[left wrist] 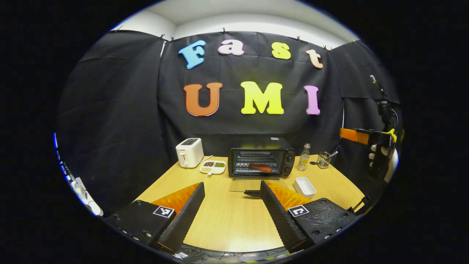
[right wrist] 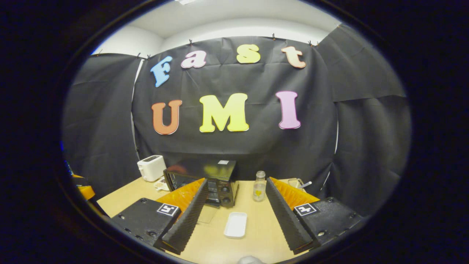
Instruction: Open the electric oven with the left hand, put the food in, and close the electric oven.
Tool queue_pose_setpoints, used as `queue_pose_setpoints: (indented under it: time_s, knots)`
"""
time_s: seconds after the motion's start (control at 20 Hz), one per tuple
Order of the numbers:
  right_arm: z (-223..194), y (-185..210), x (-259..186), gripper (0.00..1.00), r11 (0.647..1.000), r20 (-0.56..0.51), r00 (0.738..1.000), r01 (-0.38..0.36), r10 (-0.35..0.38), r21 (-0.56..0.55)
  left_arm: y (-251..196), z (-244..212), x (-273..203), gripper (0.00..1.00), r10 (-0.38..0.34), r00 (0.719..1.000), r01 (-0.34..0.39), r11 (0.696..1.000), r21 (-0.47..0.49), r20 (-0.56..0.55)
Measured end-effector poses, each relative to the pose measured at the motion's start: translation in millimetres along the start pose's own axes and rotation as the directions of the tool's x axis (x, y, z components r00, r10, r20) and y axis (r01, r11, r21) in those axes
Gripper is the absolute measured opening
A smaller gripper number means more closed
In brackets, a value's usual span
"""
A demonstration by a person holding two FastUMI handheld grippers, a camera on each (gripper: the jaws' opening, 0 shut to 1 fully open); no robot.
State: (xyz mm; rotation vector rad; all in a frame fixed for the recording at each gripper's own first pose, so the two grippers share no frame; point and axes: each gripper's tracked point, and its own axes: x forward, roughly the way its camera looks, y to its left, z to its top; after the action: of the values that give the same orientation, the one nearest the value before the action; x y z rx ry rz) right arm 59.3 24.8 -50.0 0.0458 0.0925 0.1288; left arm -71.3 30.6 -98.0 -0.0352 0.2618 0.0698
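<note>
The black electric oven [left wrist: 260,161] stands at the back of the table, its glass door [left wrist: 246,185] folded down flat. A red-brown piece of food [left wrist: 260,167] lies on the rack inside. My left gripper [left wrist: 232,184] hovers over the table in front of the door, open and holding nothing. At the far right, my right gripper [left wrist: 366,137] is raised in a gloved hand, away from the oven. In the right gripper view, the right gripper [right wrist: 236,182] is open and holds nothing, with the oven [right wrist: 220,174] ahead and slightly left and the empty white tray [right wrist: 236,224] below it.
A white toaster [left wrist: 189,152] and a divided dish [left wrist: 213,167] sit left of the oven. A small bottle [left wrist: 303,157], a clear cup with a utensil [left wrist: 323,160] and the white tray [left wrist: 304,186] are on its right. The wooden table [left wrist: 227,223] reaches to my fingers.
</note>
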Motion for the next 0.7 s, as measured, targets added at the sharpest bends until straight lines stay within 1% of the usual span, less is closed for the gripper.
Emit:
queue_pose_setpoints:
  time_s: [0.05, 0.1, 0.2, 0.3, 0.35, 0.5, 0.55, 0.6, 0.7]
  knots:
    - [2.8, -16.7, -10.5, 0.96, 1.0, 0.004, 1.0, -0.001, 0.001, 0.01, -10.6, -3.8, 2.8, 0.97, 0.008, 1.0, -0.008, 1.0, 0.01, -0.005]
    - [7.4, -29.9, -20.2, 0.99, 1.0, 0.011, 1.0, -0.013, 0.013, 0.018, -23.1, -8.8, 4.8, 0.97, 0.011, 1.0, -0.011, 1.0, 0.009, -0.007]
    - [10.6, -47.8, -33.8, 0.99, 0.998, 0.006, 0.998, -0.055, 0.054, 0.026, -48.8, -23.1, 10.2, 0.97, 0.016, 0.999, -0.016, 1.0, -0.004, -0.038]
    - [10.3, -65.6, -44.6, 1.0, 0.995, 0.005, 0.996, -0.092, 0.092, 0.037, -76.1, -33.6, 17.6, 0.97, 0.0, 0.999, -0.001, 0.999, -0.033, -0.048]
    - [7.2, -68.9, -49.6, 1.0, 0.993, -0.006, 0.994, -0.11, 0.11, 0.035, -86.6, -40.6, 25.3, 0.97, -0.004, 0.998, 0.003, 1.0, -0.027, -0.063]
    - [-6.4, -85.9, -61.1, 1.0, 0.994, -0.042, 0.993, -0.11, 0.111, 0.012, -104.3, -62.7, 51.6, 0.97, -0.008, 0.993, 0.011, 1.0, 0.02, -0.117]
    - [-7.3, -88.9, -63.5, 0.96, 0.994, -0.045, 0.993, -0.106, 0.106, 0.008, -109.0, -70.4, 62.8, 0.97, -0.017, 0.991, 0.02, 1.0, 0.022, -0.132]
    - [-11.3, -95.2, -63.7, 1.0, 0.996, -0.058, 0.995, -0.084, 0.084, 0.001, -113.4, -79.8, 74.7, 0.96, -0.028, 0.988, 0.032, 0.999, 0.019, -0.152]
    - [-17.3, -105.0, -63.6, 1.0, 0.999, -0.083, 0.996, -0.043, 0.043, 0.008, -116.4, -101.1, 99.2, 0.97, -0.049, 0.979, 0.053, 0.999, 0.013, -0.196]
